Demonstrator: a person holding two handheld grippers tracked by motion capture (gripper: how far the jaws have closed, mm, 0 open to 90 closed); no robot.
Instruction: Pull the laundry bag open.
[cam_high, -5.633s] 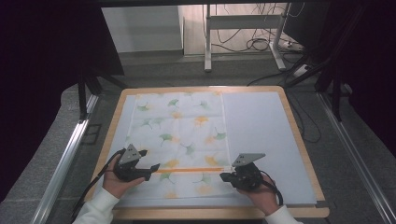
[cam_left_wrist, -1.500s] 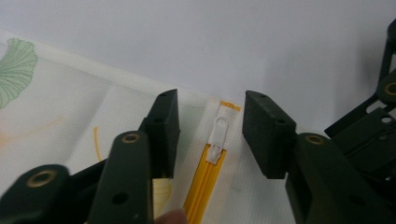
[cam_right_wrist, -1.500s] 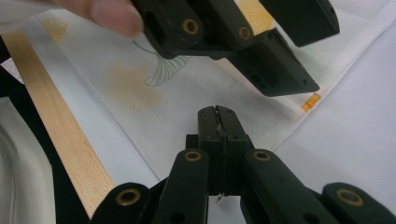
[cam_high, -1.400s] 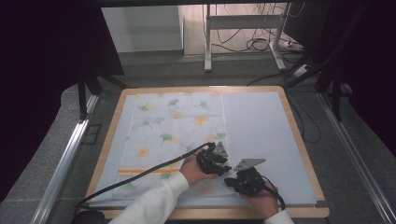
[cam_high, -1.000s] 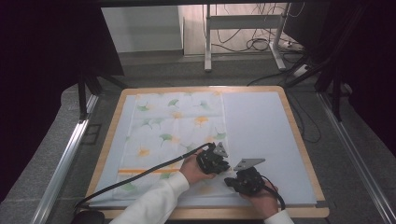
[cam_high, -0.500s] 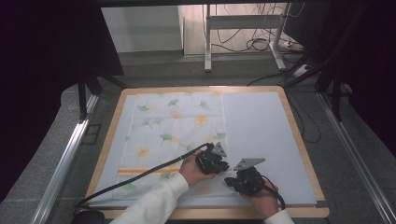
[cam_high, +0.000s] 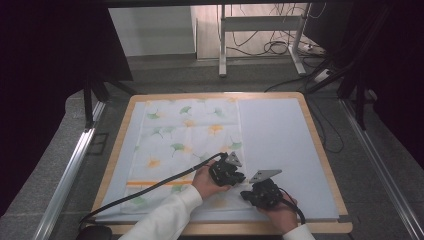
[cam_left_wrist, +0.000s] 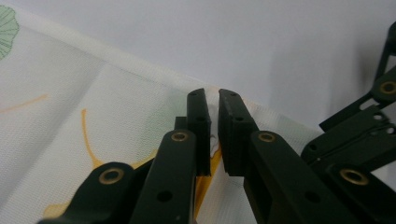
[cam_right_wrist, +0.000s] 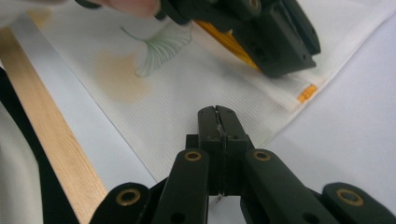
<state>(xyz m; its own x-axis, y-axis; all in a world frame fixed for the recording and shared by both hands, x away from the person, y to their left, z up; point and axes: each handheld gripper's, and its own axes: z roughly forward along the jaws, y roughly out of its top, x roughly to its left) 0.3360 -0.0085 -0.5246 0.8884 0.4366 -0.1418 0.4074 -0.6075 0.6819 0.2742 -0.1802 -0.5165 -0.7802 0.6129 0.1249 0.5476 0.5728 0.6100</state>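
Observation:
A white cloth (cam_high: 185, 135) printed with green and orange leaves lies flat on the pale mat (cam_high: 280, 135). My left gripper (cam_high: 238, 178), with the arm crossed over to the right, sits at the cloth's right edge by the orange stripe. In the left gripper view its jaws (cam_left_wrist: 212, 119) are shut with a thin slit, pinching the cloth (cam_left_wrist: 93, 93) at its hem. Just nearer, my right gripper (cam_high: 246, 194) is at the near right corner. In the right gripper view its jaws (cam_right_wrist: 217, 122) are shut with a sliver of cloth (cam_right_wrist: 187, 93) between them, the left gripper (cam_right_wrist: 275, 42) close ahead.
A wooden rim (cam_high: 320, 150) frames the mat. The left gripper's black cable (cam_high: 150, 187) trails across the cloth's near part to the left. Metal rails (cam_high: 75, 165) flank the table. Beyond it stand desk legs (cam_high: 221, 50) and floor cables.
Since several seconds ago my left hand has crossed from the cloth's near left side to its right edge beside the right gripper. Over the last second nothing has moved.

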